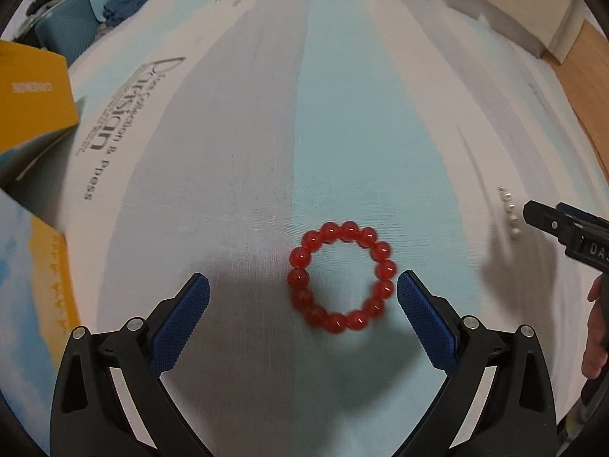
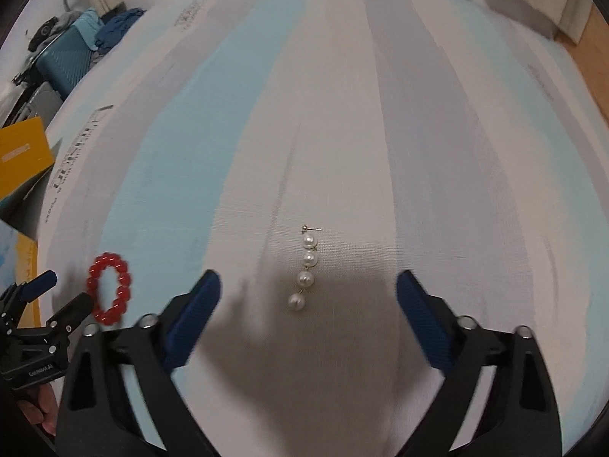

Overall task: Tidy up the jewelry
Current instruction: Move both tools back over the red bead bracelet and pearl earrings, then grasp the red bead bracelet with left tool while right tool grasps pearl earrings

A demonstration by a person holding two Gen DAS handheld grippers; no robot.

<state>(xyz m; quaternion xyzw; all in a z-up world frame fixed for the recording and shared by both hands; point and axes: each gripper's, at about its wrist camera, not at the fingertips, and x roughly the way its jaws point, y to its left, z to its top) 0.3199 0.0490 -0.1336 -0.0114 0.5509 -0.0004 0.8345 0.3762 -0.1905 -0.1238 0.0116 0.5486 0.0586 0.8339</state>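
hovering with jaws apart, the left gripper (image 1: 303, 290) frames a round red glass-bead bracelet (image 1: 341, 276); the right gripper (image 2: 308, 285), also apart, frames a dangling white pearl earring (image 2: 305, 268) on the striped bed sheet (image 2: 342, 133).

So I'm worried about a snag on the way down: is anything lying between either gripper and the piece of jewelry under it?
Nothing visible. The left gripper is open over the red bead bracelet, the right gripper open over the four-pearl drop earring; only bare striped bedsheet lies around each.
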